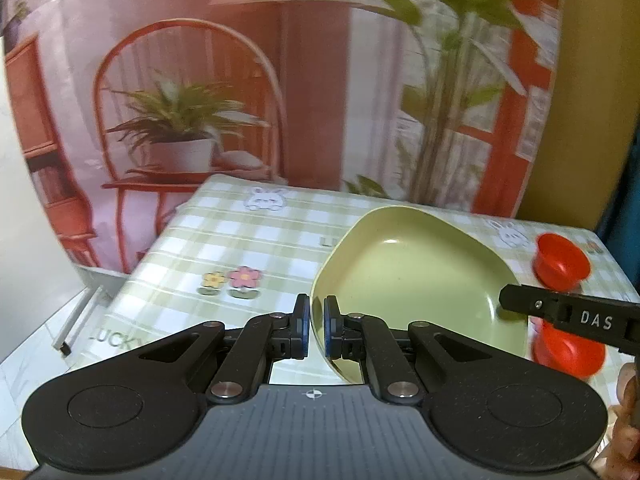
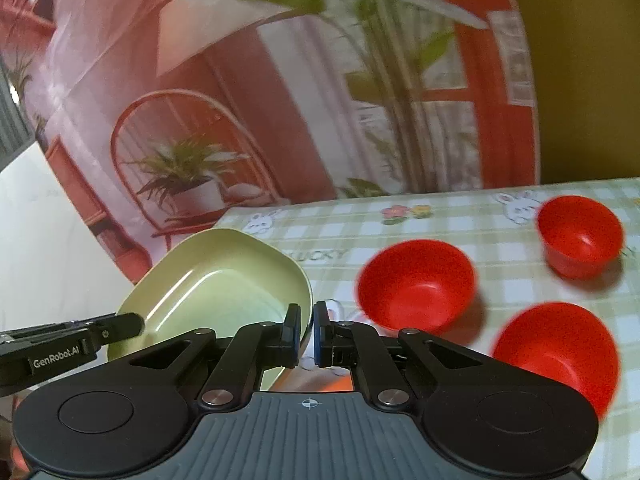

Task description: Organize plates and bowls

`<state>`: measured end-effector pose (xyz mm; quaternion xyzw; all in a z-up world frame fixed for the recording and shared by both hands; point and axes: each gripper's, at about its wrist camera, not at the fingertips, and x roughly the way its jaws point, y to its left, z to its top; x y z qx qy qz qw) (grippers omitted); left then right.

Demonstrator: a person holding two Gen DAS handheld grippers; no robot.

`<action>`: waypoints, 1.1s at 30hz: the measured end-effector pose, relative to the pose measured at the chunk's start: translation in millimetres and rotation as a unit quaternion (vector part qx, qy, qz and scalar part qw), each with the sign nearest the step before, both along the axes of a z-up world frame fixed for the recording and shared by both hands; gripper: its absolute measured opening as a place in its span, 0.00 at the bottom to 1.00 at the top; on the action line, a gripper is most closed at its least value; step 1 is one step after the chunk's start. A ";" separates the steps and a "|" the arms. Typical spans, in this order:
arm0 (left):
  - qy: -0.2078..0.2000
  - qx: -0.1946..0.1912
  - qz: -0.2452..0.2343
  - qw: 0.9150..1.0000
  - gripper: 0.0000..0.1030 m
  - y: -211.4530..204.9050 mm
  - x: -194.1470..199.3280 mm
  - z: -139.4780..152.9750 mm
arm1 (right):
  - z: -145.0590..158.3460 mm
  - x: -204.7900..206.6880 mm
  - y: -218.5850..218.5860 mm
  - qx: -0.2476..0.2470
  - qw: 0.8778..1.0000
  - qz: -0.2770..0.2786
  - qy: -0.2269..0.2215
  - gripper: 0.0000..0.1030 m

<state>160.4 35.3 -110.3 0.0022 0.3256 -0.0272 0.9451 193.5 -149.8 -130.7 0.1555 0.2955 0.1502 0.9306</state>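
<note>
A pale green squarish plate (image 1: 412, 276) is held tilted above the checked tablecloth (image 1: 240, 240). My left gripper (image 1: 316, 326) is shut on its near left rim. My right gripper (image 2: 307, 334) is shut on the opposite rim of the same plate (image 2: 216, 276). The right gripper's finger shows in the left wrist view (image 1: 568, 314) at the plate's right edge. The left gripper's finger shows in the right wrist view (image 2: 80, 340) at the plate's left edge. Three red bowls (image 2: 416, 284) (image 2: 580, 234) (image 2: 560, 350) stand upright on the table to the right of the plate.
The table's far edge meets a printed backdrop (image 1: 192, 120) showing a chair and potted plants. A yellow wall (image 2: 580, 80) is at the right. White floor (image 1: 40, 340) lies beyond the table's left edge. Two of the red bowls (image 1: 560, 260) (image 1: 568, 350) show in the left wrist view.
</note>
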 end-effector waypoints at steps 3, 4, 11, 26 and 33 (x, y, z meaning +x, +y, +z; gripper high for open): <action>0.004 -0.001 -0.022 1.000 0.08 -15.9 -6.3 -1.8 | -1.3 -11.0 -20.6 -0.001 1.000 -0.011 0.000 0.06; 0.006 -0.001 -0.030 1.000 0.08 -20.5 -8.5 -2.8 | -2.1 -14.2 -26.8 -0.001 1.000 -0.016 0.002 0.06; 0.021 -0.007 -0.071 0.997 0.08 -46.4 -18.5 -12.6 | -18.4 -39.0 -62.7 0.006 0.999 -0.039 0.020 0.06; 0.068 -0.002 -0.093 0.993 0.08 -53.3 -28.3 -42.8 | -54.7 -58.5 -69.9 0.003 0.997 -0.040 0.071 0.07; 0.084 0.012 -0.100 0.991 0.08 -58.7 -20.9 -54.3 | -64.0 -52.5 -70.6 -0.003 0.995 -0.044 0.089 0.07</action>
